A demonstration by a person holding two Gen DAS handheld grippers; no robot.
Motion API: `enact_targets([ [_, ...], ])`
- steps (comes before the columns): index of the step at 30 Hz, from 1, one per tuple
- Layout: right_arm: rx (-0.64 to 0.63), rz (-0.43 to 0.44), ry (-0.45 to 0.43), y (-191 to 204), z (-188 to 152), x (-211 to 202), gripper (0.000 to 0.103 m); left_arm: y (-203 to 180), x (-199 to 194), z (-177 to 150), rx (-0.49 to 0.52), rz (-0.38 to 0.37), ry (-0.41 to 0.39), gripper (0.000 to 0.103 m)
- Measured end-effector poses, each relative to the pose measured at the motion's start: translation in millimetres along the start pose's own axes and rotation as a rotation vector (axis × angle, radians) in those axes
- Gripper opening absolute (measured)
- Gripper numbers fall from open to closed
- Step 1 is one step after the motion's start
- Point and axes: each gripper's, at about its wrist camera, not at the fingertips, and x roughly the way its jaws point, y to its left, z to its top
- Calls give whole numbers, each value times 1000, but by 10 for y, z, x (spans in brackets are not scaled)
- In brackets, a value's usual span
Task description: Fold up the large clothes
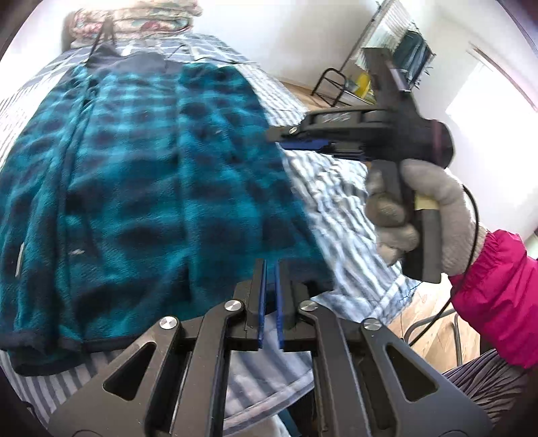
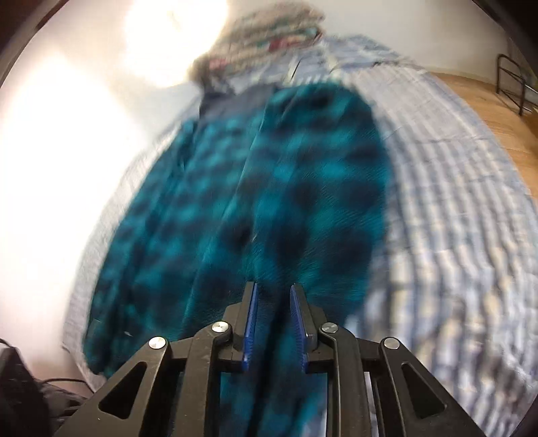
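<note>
A teal and black plaid fleece garment (image 1: 134, 168) lies spread flat on the striped bed, its dark collar at the far end; the blurred right wrist view shows the garment (image 2: 285, 201) too. My left gripper (image 1: 270, 265) hovers over its near hem, pads a narrow gap apart with nothing between them. My right gripper (image 1: 277, 139), held in a gloved hand (image 1: 430, 201), hangs above the garment's right edge. In its own view the right gripper (image 2: 274, 285) stands open, with fleece showing beyond the gap and none pinched.
The blue and white striped bedsheet (image 1: 336, 201) surrounds the garment. A folded floral quilt (image 1: 134, 16) lies at the head of the bed. A black metal rack (image 1: 331, 84) stands on the wooden floor (image 1: 423, 309) to the right. A pink sleeve (image 1: 497, 295) comes in from the lower right.
</note>
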Motion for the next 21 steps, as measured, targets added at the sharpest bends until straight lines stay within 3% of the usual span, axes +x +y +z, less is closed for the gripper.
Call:
enact_targets([
  [2, 55, 13, -45, -228, -41, -262, 32, -148, 34, 32, 26, -9, -7, 32],
  [7, 158, -19, -78, -676, -168, -545, 33, -530, 267, 101, 98, 8, 9, 34],
  [11, 202, -20, -96, -885, -212, -638, 34, -682, 616, 112, 124, 65, 84, 43],
  [16, 228, 18, -113, -971, -160, -644, 35, -662, 954, 60, 117, 168, 162, 43],
  [19, 225, 40, -113, -968, -103, -608, 36, -632, 1035, 29, 128, 182, 169, 43],
  [20, 224, 46, -111, -951, -68, -573, 37, -625, 1048, 27, 135, 187, 165, 40],
  [21, 225, 49, -112, -940, -53, -553, 38, -614, 1050, 33, 135, 189, 157, 25],
])
